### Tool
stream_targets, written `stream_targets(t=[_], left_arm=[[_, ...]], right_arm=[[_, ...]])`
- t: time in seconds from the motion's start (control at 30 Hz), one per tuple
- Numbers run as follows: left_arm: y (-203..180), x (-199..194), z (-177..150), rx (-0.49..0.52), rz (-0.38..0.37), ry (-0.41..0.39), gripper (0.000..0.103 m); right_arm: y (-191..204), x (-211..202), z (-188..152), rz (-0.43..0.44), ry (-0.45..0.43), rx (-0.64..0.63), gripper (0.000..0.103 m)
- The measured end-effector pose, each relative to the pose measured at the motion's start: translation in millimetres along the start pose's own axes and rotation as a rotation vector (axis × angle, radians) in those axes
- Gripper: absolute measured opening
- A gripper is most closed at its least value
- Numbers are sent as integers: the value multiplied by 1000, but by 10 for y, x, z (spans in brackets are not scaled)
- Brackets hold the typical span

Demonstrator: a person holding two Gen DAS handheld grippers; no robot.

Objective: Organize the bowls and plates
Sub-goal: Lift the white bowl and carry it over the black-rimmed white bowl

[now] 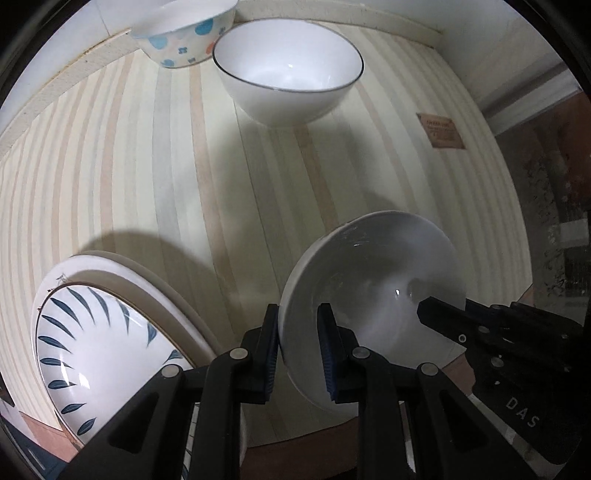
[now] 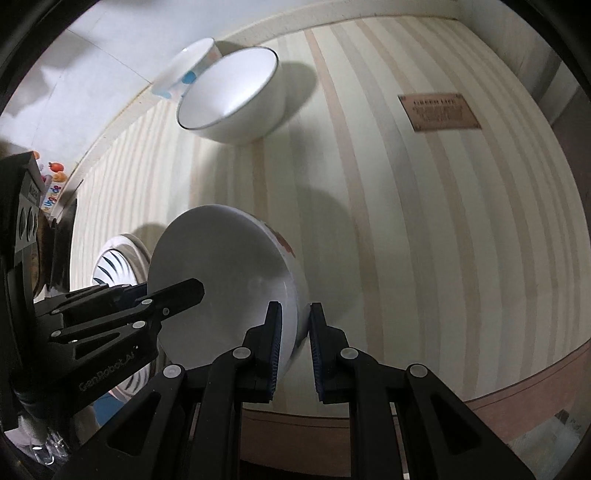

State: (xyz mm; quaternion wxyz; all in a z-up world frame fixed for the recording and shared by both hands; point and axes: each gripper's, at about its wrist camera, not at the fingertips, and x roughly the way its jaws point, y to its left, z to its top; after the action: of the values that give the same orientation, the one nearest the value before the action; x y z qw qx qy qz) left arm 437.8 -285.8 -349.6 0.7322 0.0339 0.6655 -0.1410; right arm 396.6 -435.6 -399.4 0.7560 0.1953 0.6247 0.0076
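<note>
At the near left of the striped mat [image 1: 155, 177], the leaf-patterned plate [image 1: 99, 354] rests on a larger white plate [image 1: 155, 284], forming the plate stack. Just right of it, the white bowl [image 1: 369, 288] is held off the mat, tipped on edge, by both tools at once. The left gripper [image 1: 297, 354] is clamped on the bowl's left rim, 1 pad inside and 1 outside. The right gripper [image 2: 293, 347] is clamped on the opposite rim, where the outer wall shows a red print.

At the far side stand 2 more bowls: the blue-dotted bowl [image 1: 184, 33] on the left, touching or nearly touching the dark-rimmed bowl [image 1: 288, 70] to its right. A brown label [image 1: 441, 131] sits on the mat further right.

The step looks like carrying this bowl to nest with the far ones. To do it well, level the bowl before lowering, keep both grips matched so it does not twist, centre it over the dark-rimmed bowl, and release only once it is seated.
</note>
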Motion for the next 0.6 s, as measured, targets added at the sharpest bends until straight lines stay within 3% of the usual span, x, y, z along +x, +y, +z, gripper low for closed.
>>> stream_targets(t=[0.33, 0.6], left_arm=[[-102, 159, 44, -4, 18, 5, 18], [-45, 40, 24, -20, 19, 1, 18]], right_arm=[[51, 87, -14, 1, 7, -14, 16], [58, 113, 24, 7, 38, -25, 16]])
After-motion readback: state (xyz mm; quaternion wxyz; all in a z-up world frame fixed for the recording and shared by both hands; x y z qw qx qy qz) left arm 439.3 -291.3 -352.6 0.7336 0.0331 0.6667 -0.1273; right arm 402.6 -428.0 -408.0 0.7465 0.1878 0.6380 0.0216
